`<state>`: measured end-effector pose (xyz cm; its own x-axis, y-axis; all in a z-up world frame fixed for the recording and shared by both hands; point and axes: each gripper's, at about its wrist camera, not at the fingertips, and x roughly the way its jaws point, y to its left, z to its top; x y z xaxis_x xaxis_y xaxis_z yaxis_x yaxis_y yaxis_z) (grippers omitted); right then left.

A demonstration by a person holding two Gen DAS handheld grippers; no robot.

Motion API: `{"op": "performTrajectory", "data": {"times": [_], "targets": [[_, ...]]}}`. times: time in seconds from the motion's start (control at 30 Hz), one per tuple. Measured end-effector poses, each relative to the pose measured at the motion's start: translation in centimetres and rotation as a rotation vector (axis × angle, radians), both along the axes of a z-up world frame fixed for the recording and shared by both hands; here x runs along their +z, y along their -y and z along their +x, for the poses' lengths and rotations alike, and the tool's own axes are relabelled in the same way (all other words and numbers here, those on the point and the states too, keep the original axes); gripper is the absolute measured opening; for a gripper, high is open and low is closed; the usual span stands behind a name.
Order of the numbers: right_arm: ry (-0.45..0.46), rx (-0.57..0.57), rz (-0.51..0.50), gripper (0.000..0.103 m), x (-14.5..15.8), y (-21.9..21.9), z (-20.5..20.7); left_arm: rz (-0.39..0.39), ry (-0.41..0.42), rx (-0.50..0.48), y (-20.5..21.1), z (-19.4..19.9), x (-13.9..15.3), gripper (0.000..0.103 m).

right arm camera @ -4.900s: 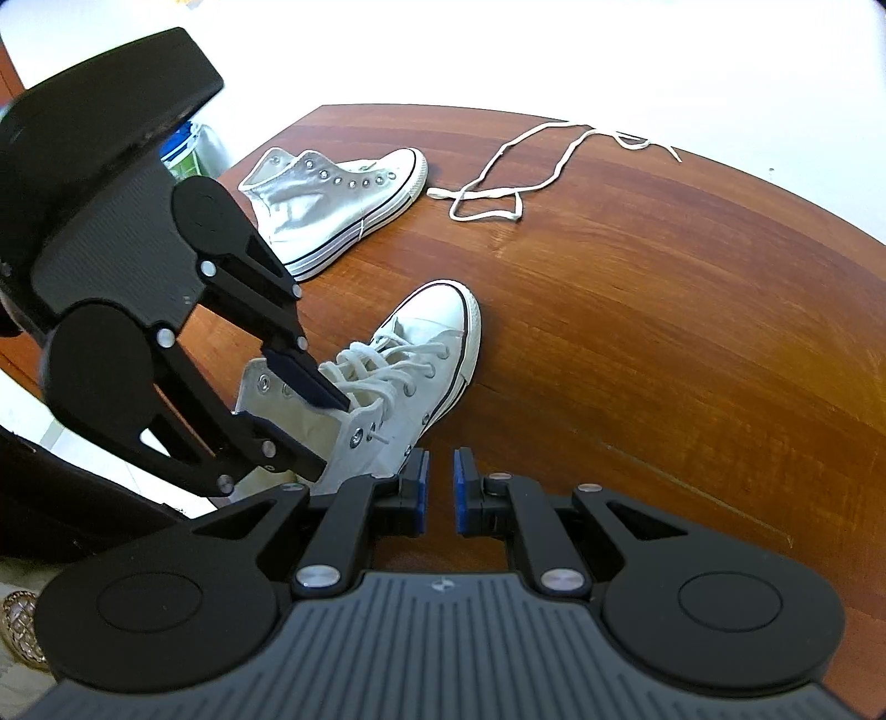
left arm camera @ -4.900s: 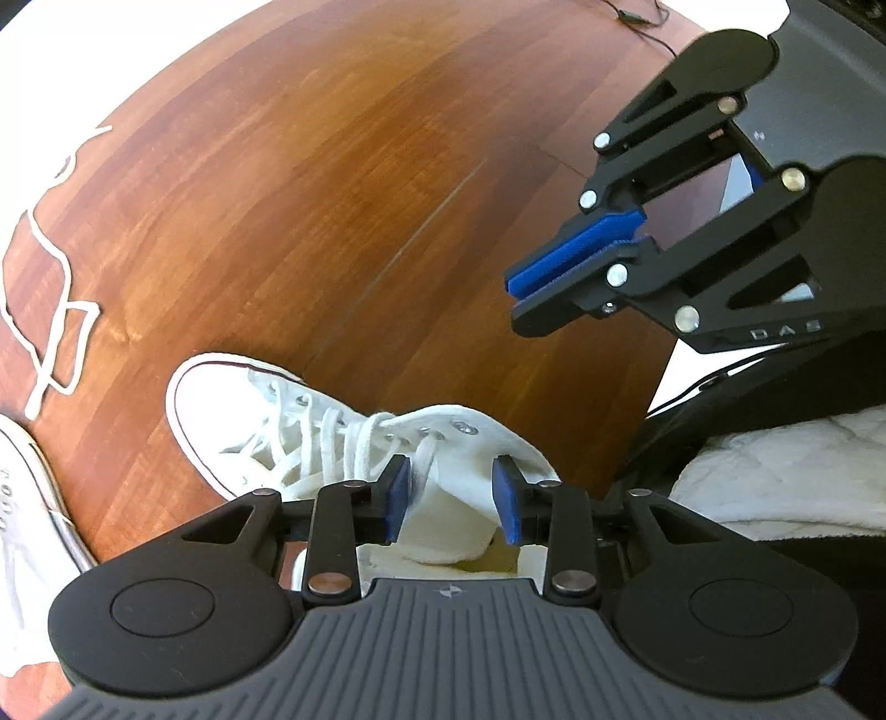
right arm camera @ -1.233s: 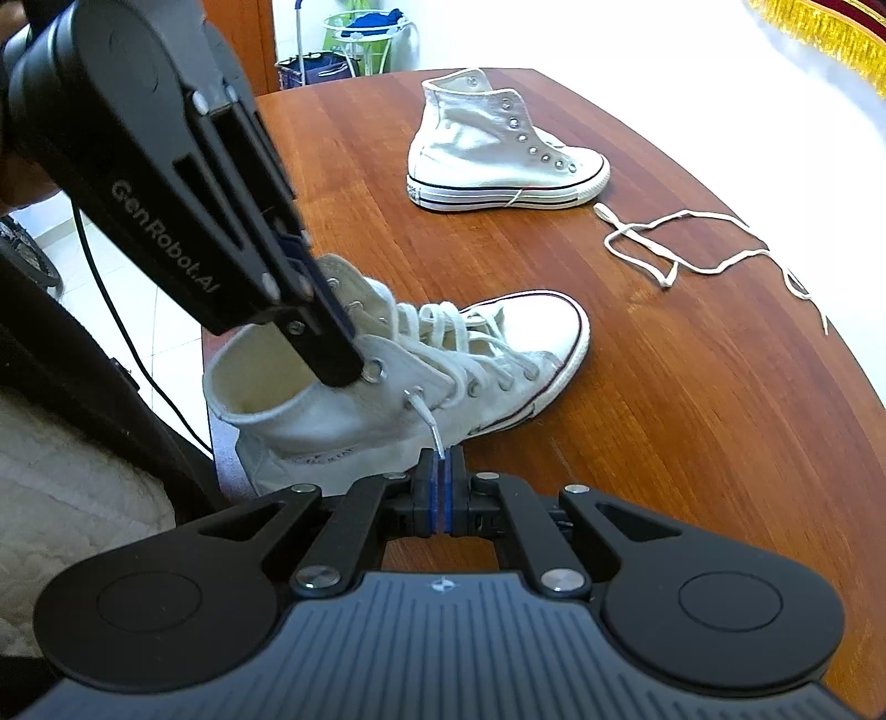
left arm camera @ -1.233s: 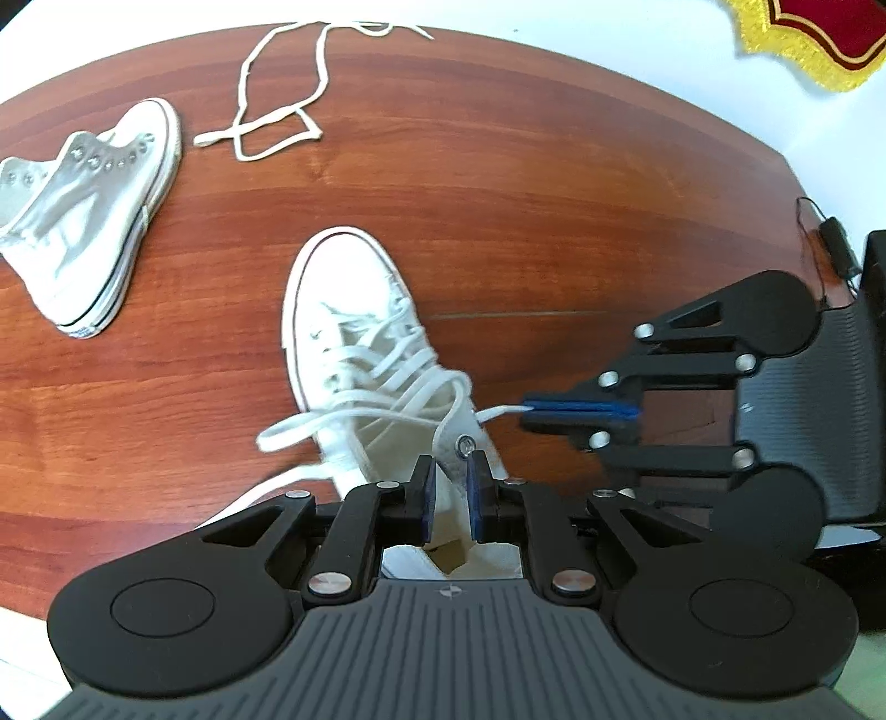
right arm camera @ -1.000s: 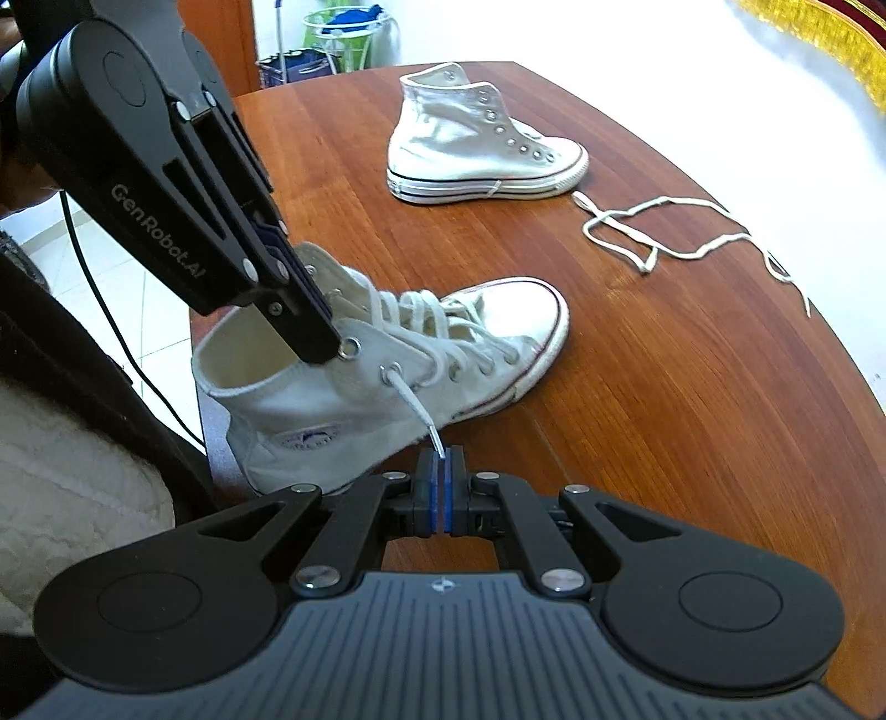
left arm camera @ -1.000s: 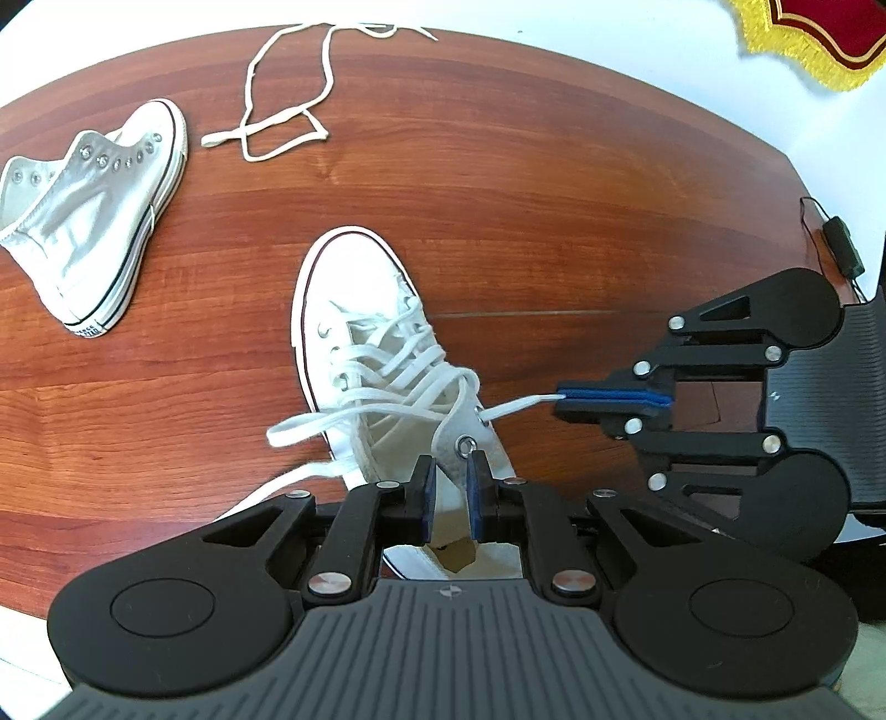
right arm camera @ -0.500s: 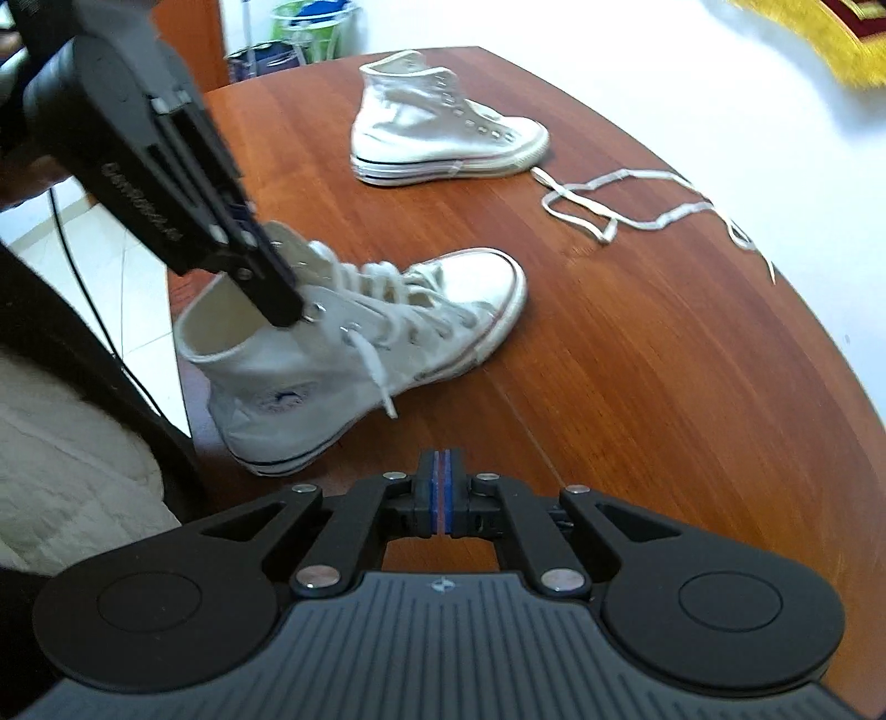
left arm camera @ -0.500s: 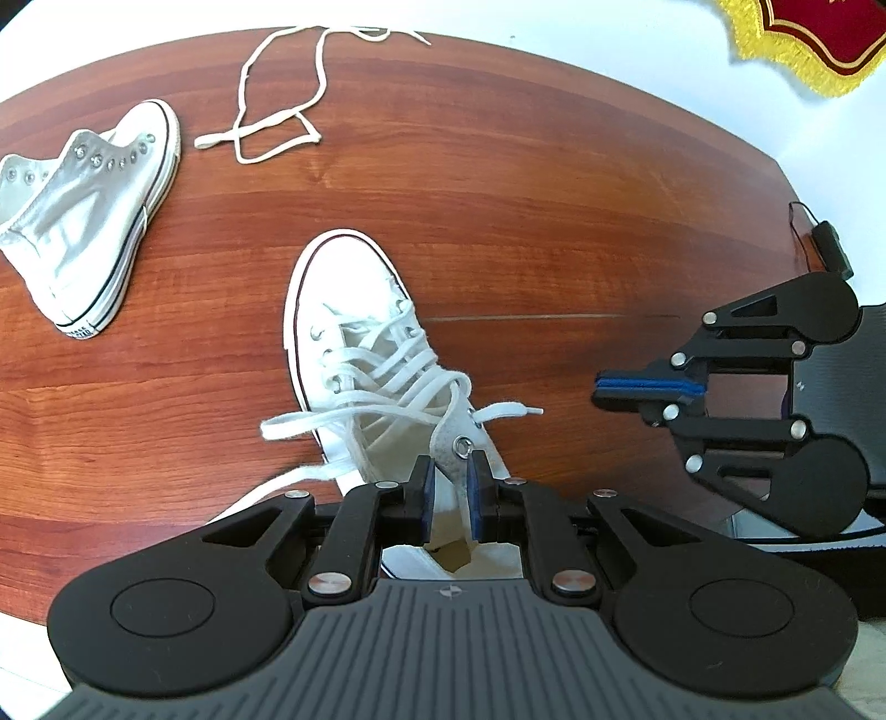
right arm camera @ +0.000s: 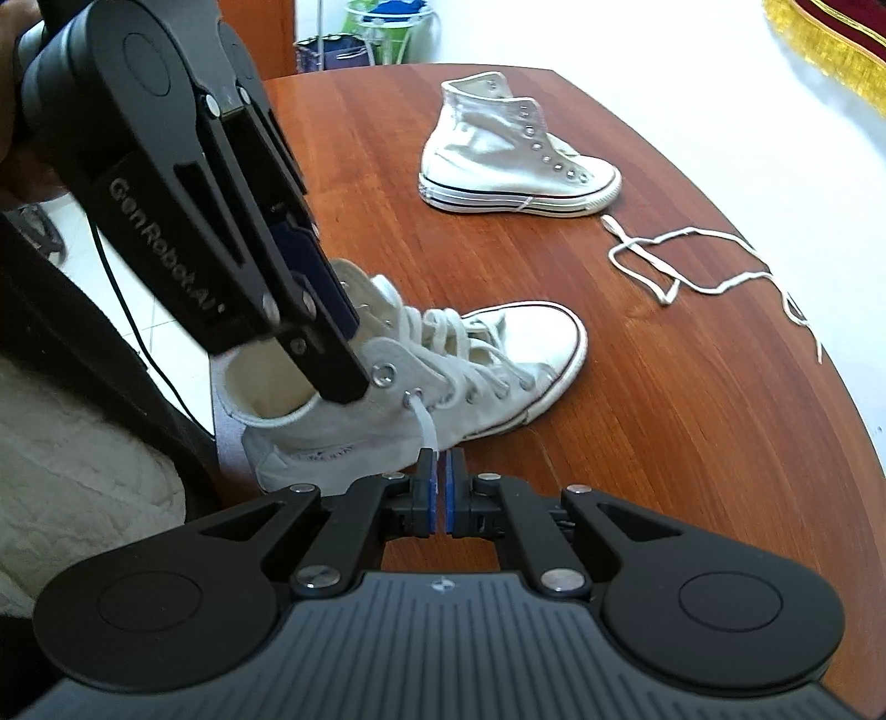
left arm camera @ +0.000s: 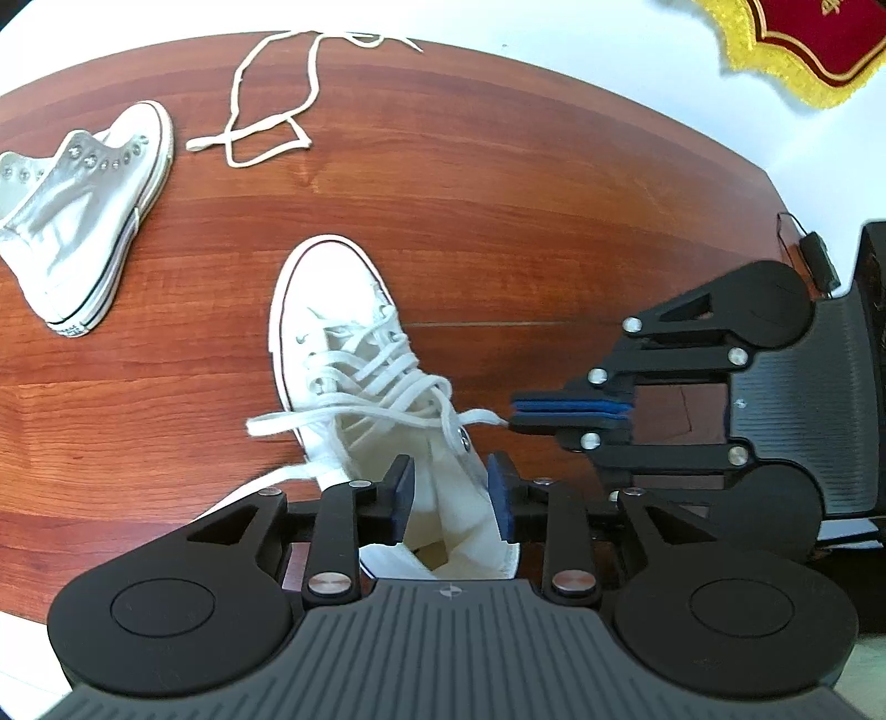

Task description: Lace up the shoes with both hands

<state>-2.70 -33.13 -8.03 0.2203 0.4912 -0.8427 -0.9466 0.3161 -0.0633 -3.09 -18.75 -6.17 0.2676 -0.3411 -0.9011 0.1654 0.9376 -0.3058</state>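
Shoe (left arm camera: 354, 376) collar released; left tongs (left arm camera: 449, 493) now spread.

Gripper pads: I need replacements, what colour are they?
Blue, on both the left gripper and right gripper; clearest in the left wrist view.

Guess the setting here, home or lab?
Probably a home room, not a lab: a wooden table, a laundry basket on the tiled floor behind it, and a red, gold-fringed cloth nearby.

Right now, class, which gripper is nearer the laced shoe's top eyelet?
Left. The left gripper straddles the shoe collar just behind the top eyelet; the right gripper sits off the shoe's side, at the lace tip.
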Motion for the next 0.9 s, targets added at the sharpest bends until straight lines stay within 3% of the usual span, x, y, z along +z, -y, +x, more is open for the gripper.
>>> {"op": "performTrajectory", "data": {"times": [0.17,0.3,0.73,0.77,0.8,0.9], "targets": [[-0.002,0.024,0.004,0.004,-0.1,-0.3,0.1,0.005,-0.008,-0.020,0.7,0.2,-0.3,0.032],[-0.003,0.050,-0.006,0.004,-0.5,-0.8,0.1,0.007,-0.002,-0.026,1.0,0.1,-0.3,0.018],[0.049,0.107,-0.020,0.005,-0.9,-1.6,0.3,0.022,-0.004,-0.012,1.1,-0.1,-0.1,0.018],[0.051,0.114,-0.021,0.011,-0.9,-1.6,0.3,0.024,-0.004,-0.012,1.1,-0.1,0.0,0.018],[0.060,0.115,-0.022,0.025,-0.8,-1.6,0.2,0.026,-0.003,-0.012,1.1,-0.2,0.0,0.018],[0.092,0.130,-0.018,0.031,-0.5,-1.5,0.1,0.026,-0.004,-0.003,1.0,-0.2,0.0,0.018]]}}
